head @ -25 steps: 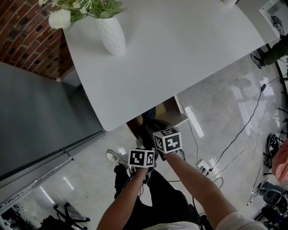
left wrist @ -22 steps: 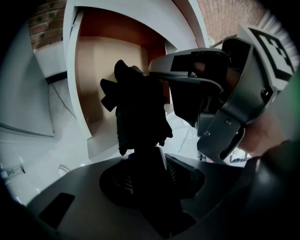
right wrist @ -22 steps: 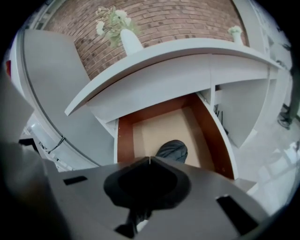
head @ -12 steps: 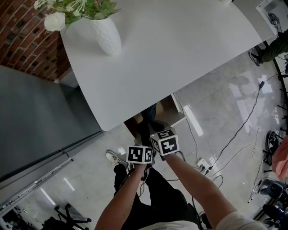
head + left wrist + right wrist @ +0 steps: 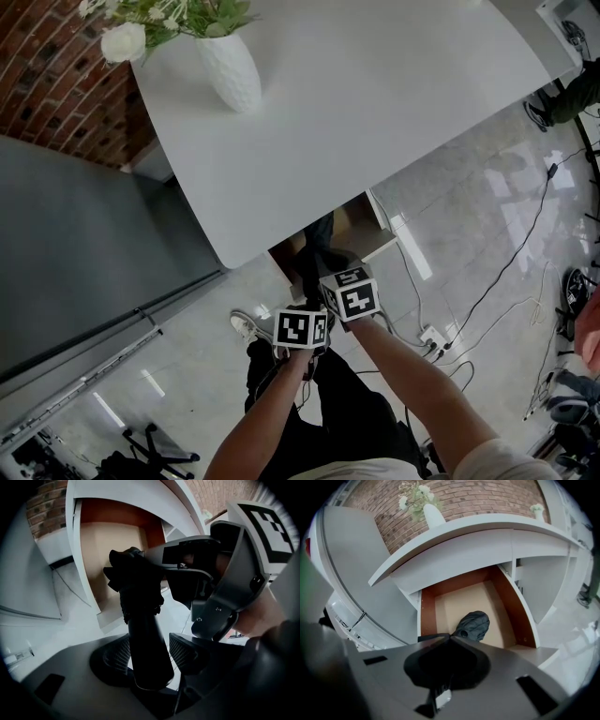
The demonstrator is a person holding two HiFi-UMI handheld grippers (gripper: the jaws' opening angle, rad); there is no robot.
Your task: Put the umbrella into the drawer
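1. Umbrella (image 5: 138,597): black, folded up, held by both tongs over the open drawer (image 5: 457,599). I can't tell if the bundle end is touching the drawer's tan bottom.
2. Far left in the head view there's a brick wall (image 5: 56,75). Just beside it a white vase (image 5: 230,70) of flowers (image 5: 122,39) stands upright on the white worktop (image 5: 375,112), near its left corner.
3. The drawer sticks out from under the worktop's near edge. It has brown side walls and nothing else shows inside it.
4. The left tongs (image 5: 151,654) are pinching the umbrella by its smooth black handle, with a ribbed pad on each side of it.
5. The right tongs (image 5: 449,638) are just beside the left ones, marker cubes nearly touching. They're pressed together on the dark fabric further up, and the crumpled end pokes out past the tips.
6. Over on the right, a power strip (image 5: 433,337) and loose cables (image 5: 506,267) lie on the shiny floor.
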